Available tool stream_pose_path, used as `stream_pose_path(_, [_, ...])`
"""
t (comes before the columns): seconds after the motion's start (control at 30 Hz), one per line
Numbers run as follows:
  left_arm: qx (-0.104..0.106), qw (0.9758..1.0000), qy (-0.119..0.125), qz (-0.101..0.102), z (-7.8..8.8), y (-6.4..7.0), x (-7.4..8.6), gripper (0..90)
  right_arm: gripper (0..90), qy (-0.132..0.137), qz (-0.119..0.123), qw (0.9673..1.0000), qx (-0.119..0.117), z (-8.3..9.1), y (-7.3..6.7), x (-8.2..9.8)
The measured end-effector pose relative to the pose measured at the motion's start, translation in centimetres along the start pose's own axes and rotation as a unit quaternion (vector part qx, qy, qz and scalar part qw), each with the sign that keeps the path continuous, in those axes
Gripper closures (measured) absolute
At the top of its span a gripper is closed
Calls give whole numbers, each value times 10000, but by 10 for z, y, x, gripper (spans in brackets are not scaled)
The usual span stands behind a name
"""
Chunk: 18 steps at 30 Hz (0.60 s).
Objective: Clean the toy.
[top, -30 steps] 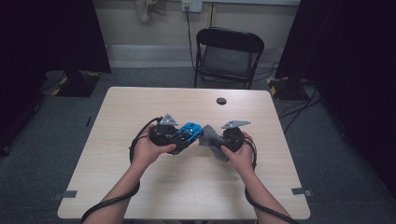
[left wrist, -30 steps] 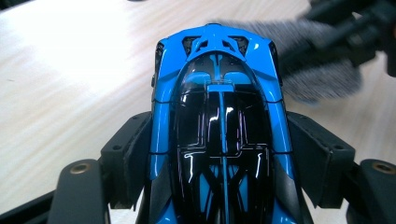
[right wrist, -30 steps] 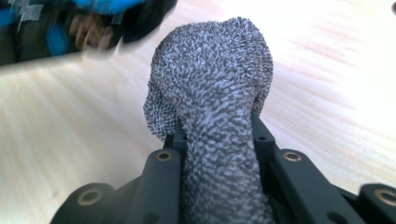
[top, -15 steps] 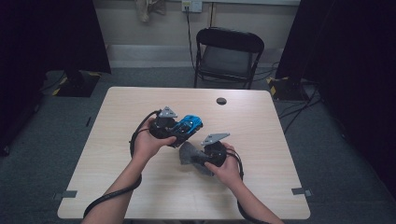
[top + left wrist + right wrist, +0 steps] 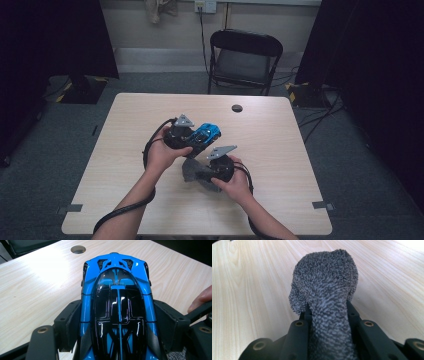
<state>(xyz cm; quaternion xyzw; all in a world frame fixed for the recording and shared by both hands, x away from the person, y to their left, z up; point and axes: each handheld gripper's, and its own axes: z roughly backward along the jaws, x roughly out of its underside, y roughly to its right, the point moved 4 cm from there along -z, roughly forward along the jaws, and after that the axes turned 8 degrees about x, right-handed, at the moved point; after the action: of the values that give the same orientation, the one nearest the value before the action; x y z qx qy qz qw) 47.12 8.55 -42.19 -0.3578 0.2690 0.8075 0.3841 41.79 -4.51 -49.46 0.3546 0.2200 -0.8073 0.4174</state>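
High view shows a person sitting at a light wooden table (image 5: 125,150) with a gripper in each hand. The left gripper (image 5: 192,141) is near the middle of the table, and it holds a blue toy car (image 5: 206,134). The right gripper (image 5: 200,175) is just below it, closer to the person, and it holds a grey cloth (image 5: 191,170). The cloth hangs down at the left end of that gripper, near the left hand (image 5: 162,155). The car and the cloth are close together, but I cannot tell if they touch.

Left gripper view looks down on the blue toy car (image 5: 117,305). It is shiny blue and black. The two black jaws press on its sides, one on each side, so the car is gripped tight. A round hole (image 5: 78,249) in the table is farther off, past the car's far end.

Right gripper view shows the grey cloth (image 5: 325,290) pinched between the two black jaws. It is fuzzy and sticks out in a puffy lump past the jaws, above the table (image 5: 249,290).

A black folding chair (image 5: 245,57) stands behind the table.
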Motion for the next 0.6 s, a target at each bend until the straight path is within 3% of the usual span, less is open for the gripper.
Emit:
stream_pose_path(0.4, [-6, 10000, -37, 41, 1, -1, 2, 281, 719, -57, 97, 9999, -67, 3, -2, 2])
stream_pose_path(0.5, [-11, 10000, -21, 50, 1, 1, 4, 281, 719, 8, 75, 9998, -204, 1, -7, -1])
stream_pose_path(0.6, [-19, 10000, 6, 51, 0, 2, 5, 281, 720, -34, 233, 9992, -322, -4, -17, -2])
